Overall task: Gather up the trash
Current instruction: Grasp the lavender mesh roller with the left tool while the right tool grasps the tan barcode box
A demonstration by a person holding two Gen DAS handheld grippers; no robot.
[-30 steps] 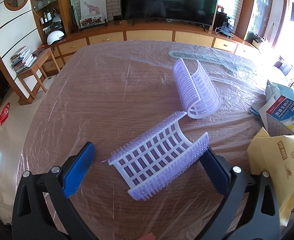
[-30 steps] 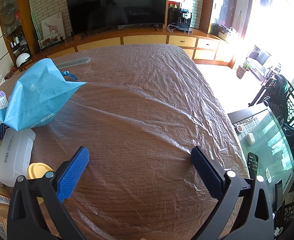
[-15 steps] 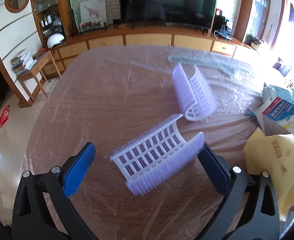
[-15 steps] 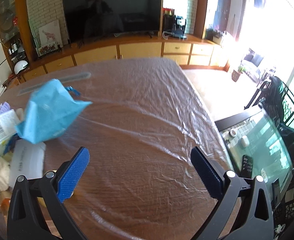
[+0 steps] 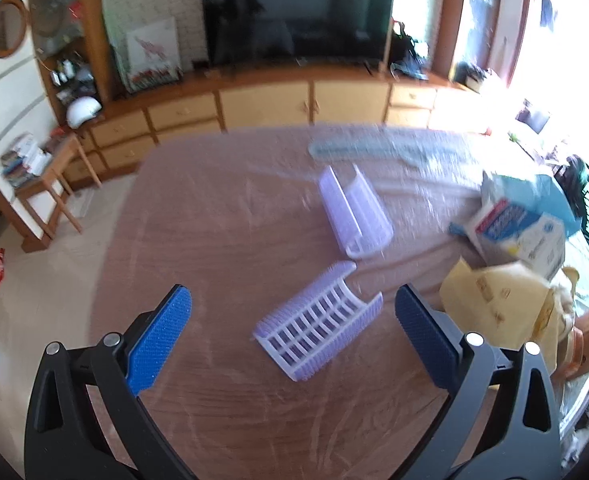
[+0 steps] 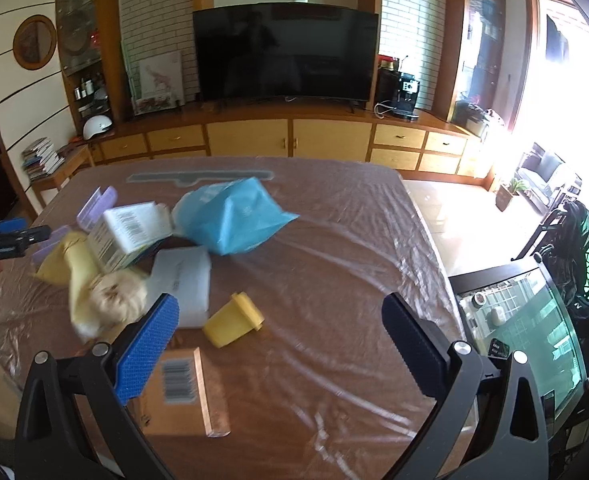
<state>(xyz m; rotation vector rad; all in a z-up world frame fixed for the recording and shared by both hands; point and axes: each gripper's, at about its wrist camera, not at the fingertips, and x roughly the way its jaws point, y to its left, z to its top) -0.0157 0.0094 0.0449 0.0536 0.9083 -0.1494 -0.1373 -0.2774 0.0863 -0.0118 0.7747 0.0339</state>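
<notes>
Trash litters the plastic-covered surface (image 5: pixel 222 240): a lilac slotted tray (image 5: pixel 320 326) lies between the left gripper (image 5: pixel 293 316)'s spread, empty jaws. Light, stiff and open-ribbed, it looks best pinched across its raised side walls. The right gripper (image 6: pixel 280 330) gapes empty above a yellow cup (image 6: pixel 233 320).

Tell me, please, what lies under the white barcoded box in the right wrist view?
The white barcoded box leans on the yellow paper bag, its right end over a white rectangular container. Whatever else lies beneath it is covered.
</notes>
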